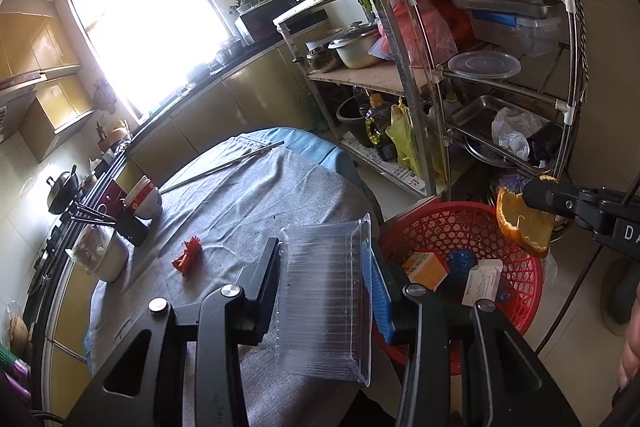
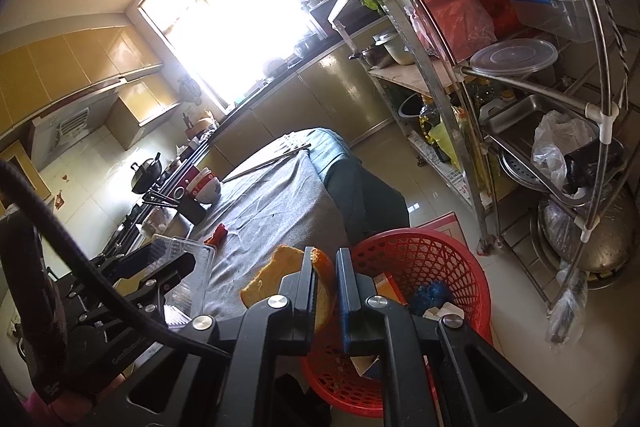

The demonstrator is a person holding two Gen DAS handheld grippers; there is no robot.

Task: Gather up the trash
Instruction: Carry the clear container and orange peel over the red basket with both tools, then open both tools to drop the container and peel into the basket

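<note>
Nearest our left wrist camera is the clear plastic container (image 1: 326, 301), clamped upright between the two fingers of our left gripper (image 1: 326, 291), one pad pressing each long side; the blue pad (image 1: 378, 291) sits against its right wall. It hangs over the edge of the table (image 1: 248, 203) with the grey cloth, just left of the red basket (image 1: 516, 267).

Our right gripper (image 2: 325, 291) is closed on a piece of orange peel (image 2: 276, 277). The peel is pinched at its right end between the two black fingers, and most of it sticks out to the left of them. In the left wrist view we see the same peel above the far rim of the basket.

The basket stands on the floor beside the table, already holding an orange carton (image 1: 426, 269), a white box (image 1: 482, 283) and a blue ball (image 1: 462, 261). A red wrapper (image 1: 188, 253) lies on the cloth, well apart from both grippers.
</note>
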